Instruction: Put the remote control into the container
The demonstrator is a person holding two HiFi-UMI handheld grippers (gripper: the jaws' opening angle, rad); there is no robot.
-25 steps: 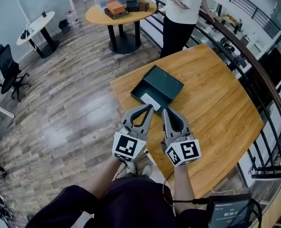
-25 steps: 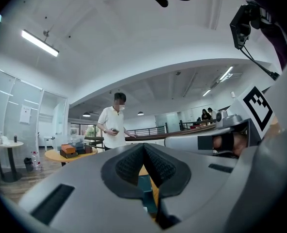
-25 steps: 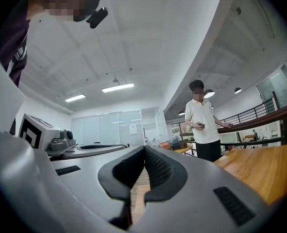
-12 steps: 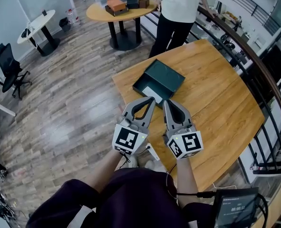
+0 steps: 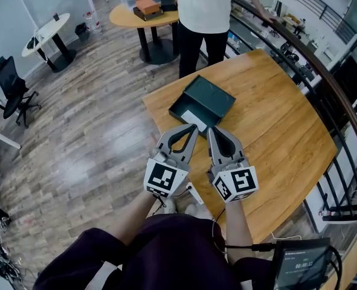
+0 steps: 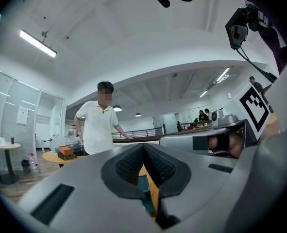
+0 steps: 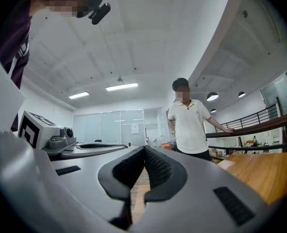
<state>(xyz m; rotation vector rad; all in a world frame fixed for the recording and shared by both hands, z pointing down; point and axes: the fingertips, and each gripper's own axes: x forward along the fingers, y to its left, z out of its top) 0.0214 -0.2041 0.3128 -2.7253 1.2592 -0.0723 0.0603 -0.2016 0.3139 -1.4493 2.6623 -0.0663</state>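
A dark green open box (image 5: 209, 99) sits on the wooden table (image 5: 275, 119), near its left corner. A white flat oblong (image 5: 193, 119) lies inside the box; I cannot tell whether it is the remote control. My left gripper (image 5: 194, 128) and right gripper (image 5: 210, 130) are held side by side just short of the box, both pointing at it, both shut and empty. In the left gripper view the pads (image 6: 155, 161) meet, and a strip of the green box (image 6: 144, 192) shows below them. The right gripper view shows its pads (image 7: 155, 165) pressed together too.
A person in a white shirt (image 5: 206, 8) stands at the table's far edge, beside a black railing (image 5: 323, 83). A round table (image 5: 130, 20) with boxes stands further back. An office chair (image 5: 12, 89) is at the left. A small screen (image 5: 302, 264) sits at the lower right.
The person in the white shirt has walked left along the far side of the table. Both grippers have stayed about where they were, still shut.
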